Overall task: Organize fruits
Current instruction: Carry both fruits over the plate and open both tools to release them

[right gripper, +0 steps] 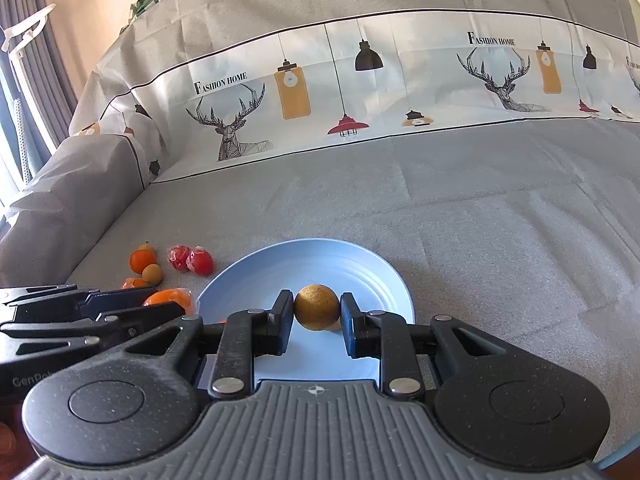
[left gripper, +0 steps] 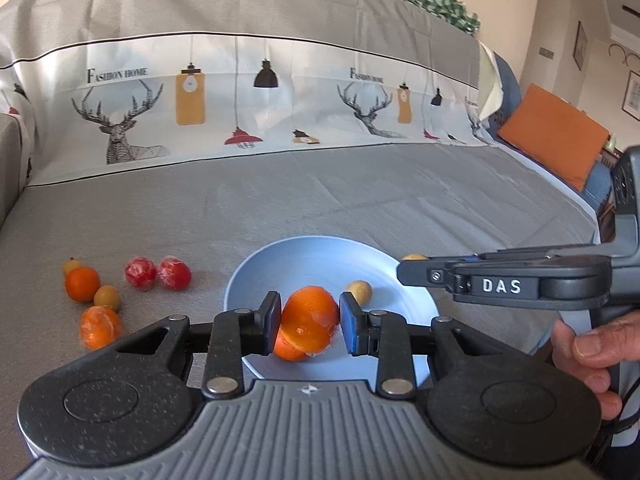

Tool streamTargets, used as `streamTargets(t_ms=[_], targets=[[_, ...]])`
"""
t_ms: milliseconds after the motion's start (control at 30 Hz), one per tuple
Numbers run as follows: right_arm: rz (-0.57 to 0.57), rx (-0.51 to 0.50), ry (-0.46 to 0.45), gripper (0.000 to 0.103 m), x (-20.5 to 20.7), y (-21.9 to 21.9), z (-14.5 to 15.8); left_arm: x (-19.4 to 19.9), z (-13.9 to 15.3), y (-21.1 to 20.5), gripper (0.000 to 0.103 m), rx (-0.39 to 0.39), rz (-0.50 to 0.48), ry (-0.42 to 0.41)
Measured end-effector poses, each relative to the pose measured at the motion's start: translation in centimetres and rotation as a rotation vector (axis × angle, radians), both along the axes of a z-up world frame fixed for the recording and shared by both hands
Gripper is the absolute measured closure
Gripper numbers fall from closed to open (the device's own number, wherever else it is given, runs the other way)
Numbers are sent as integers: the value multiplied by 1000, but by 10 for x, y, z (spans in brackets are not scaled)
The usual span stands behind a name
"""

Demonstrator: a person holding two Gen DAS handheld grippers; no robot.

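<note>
Right, the left gripper (left gripper: 309,323) has its jaws clenched on a wrapped orange (left gripper: 310,322), both pads pressed to its sides, low centre of the left wrist view and over the near part of the blue plate (left gripper: 312,256). A second orange piece shows just below it (can't tell if it's separate fruit or loose wrap). The right gripper (right gripper: 316,318) has its jaws closed on a small brown round fruit (right gripper: 317,306), centre of the right wrist view, above the plate's near half; whether it touches the plate can't be told. In the left view a 2nd small brown fruit (left gripper: 360,290) lies on the plate, just right of the orange, and another (left gripper: 414,257) peeks past the plate's far right rim behind the right gripper's body.

Left of the plate, on the grey sofa cover (left gripper: 360,200): two red wrapped fruits (left gripper: 158,273) side by side, an orange (left gripper: 82,284), a wrapped orange (left gripper: 100,327) nearest the camera, and 2 small brown ones (left gripper: 107,297) by them. A hand (left gripper: 588,360) grips the right tool at the right edge. An orange cushion (left gripper: 554,134) sits upper right.
</note>
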State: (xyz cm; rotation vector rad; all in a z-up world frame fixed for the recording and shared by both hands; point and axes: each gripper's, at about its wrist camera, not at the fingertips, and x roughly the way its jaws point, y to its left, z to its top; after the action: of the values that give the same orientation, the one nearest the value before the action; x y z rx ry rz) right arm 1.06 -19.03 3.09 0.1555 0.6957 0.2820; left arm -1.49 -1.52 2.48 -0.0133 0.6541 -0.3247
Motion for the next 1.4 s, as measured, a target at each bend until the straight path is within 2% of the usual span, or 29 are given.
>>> streamTargets(t_ms=[567,1300,1400], targets=[[9,-14,10,77,2,5,-2,-2,-9,-14,68,37,-63,16],[18,-24,13,76,2,9,-4,-2,-10,-16,68,48,-71,17],[16,-27,18,76,2,9,-5,-1,-10,-14,61,39,-58,19]])
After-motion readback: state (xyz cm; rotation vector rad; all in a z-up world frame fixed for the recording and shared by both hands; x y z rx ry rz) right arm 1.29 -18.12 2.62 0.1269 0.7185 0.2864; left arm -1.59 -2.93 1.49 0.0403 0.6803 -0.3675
